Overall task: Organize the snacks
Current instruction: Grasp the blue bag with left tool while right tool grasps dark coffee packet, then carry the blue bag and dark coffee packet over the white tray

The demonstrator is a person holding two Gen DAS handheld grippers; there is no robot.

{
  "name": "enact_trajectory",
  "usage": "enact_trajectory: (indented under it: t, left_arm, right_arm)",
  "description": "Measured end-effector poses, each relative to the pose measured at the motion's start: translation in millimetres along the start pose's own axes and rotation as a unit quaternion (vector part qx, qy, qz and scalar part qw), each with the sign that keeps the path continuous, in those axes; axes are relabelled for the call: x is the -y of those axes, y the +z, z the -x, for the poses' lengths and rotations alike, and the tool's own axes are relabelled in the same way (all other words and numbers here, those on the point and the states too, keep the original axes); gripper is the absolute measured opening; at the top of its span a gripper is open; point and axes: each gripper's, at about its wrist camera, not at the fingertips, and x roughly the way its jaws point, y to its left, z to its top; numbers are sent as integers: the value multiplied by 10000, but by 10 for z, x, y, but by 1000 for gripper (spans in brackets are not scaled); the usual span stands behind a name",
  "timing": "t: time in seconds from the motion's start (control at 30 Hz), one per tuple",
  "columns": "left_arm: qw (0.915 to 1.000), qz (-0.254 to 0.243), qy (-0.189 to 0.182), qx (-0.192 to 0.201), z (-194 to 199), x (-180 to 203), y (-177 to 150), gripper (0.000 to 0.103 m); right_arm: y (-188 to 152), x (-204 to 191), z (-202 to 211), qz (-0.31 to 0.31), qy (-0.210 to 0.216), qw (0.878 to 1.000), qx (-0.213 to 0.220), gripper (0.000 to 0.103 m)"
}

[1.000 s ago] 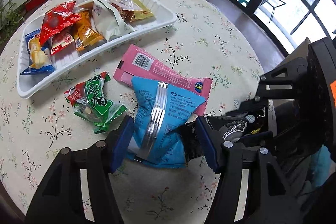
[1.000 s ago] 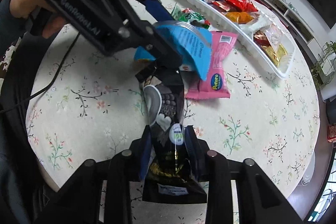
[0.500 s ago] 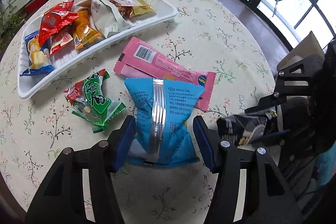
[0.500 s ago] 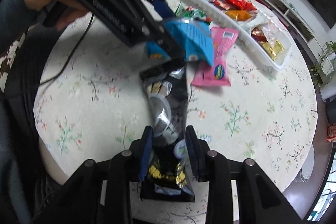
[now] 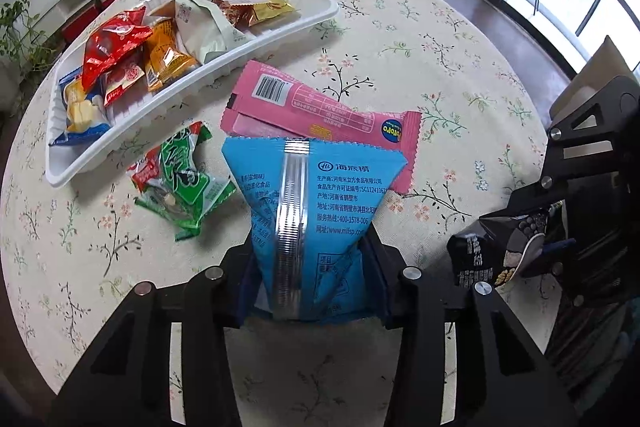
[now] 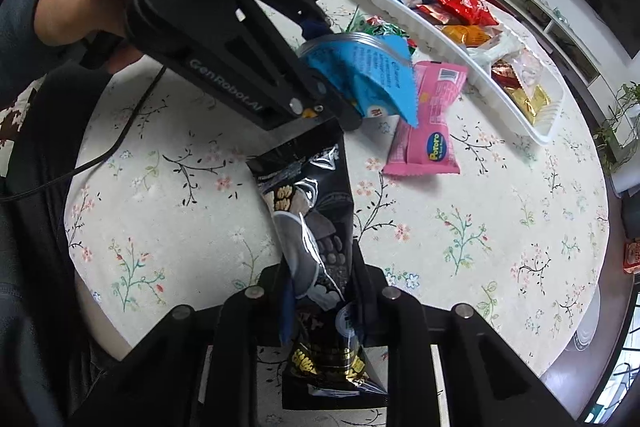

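My left gripper [image 5: 310, 267] is shut on a blue snack bag [image 5: 312, 195] and holds it above the table; the bag also shows in the right wrist view [image 6: 368, 79]. My right gripper [image 6: 320, 291] is shut on a black snack bag [image 6: 312, 227], also seen at the right of the left wrist view [image 5: 500, 251]. A pink Pororo packet [image 5: 320, 107] and a green packet [image 5: 180, 183] lie on the floral tablecloth. A long white tray [image 5: 316, 19] behind them holds several snack packets.
The round table's edge [image 6: 600, 267] curves close on the right. The person's arm and a cable [image 6: 120, 143] are at the left of the right wrist view. Shelves and plants stand beyond the table.
Both grippers have lifted and drawn apart, each with its bag. The black bag has come away from under the blue one. The left gripper's jaws have closed tighter on the blue bag.
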Motion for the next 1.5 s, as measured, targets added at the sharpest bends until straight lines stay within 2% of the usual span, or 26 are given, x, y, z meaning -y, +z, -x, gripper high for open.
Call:
enact_trajectory:
  t: [0.2,0.37,0.5,0.67,0.97,1.27,1.5]
  left_arm:
    - [9977,467,-305,397,301,-135,-190,41]
    - [9911,896,-605,780,663,-310,-371,41]
    - [9840,1263,-761,997,862,-555,-420,41]
    - [9759,1582,-736,1309,1156,-901,-394,41]
    - [9649,1903,-686,1676,1487,-1462,-49,41]
    - [9656,1887,-602,1687,1461,-1784,528,41]
    - [9721,1777,-533,1438,1263,-1892,856,41]
  right_arm:
    - [-78,-38,139,-212,19,9996,184,24]
    - [-119,110,275,-712,133,9963,470,24]
    - [-134,295,375,-1215,133,9899,714,24]
    - [-101,561,502,-1803,80,9786,984,24]
    - [192,1138,728,-2706,-116,9523,1408,24]
    - [668,1737,778,-3500,-116,9222,1641,24]
    - [1119,1893,666,-3581,-39,9188,1662,24]
